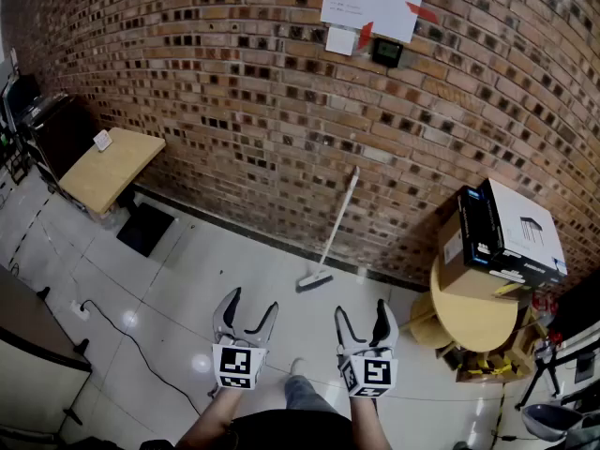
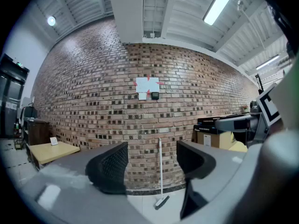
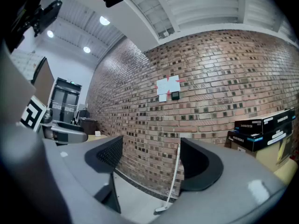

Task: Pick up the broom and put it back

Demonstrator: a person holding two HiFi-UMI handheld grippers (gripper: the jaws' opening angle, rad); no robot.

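Your 2 grippers, left (image 1: 253,300) and right (image 1: 361,307), both hang released and empty, near you. The broom (image 1: 328,237) leans on the brick wall (image 1: 234,111) far ahead, head on the floor, well apart from both. Either you haven't begun, or it's already back; I can't tell which.

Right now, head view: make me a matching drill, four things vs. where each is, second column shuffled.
1. broom
2. boxes
3. papers
4. desk

a. taped high on the wall
b. far left, by the wall
c. leaning on the wall, head on the floor
d. stacked on the round table

Pairs: 1-c, 2-d, 3-a, 4-b
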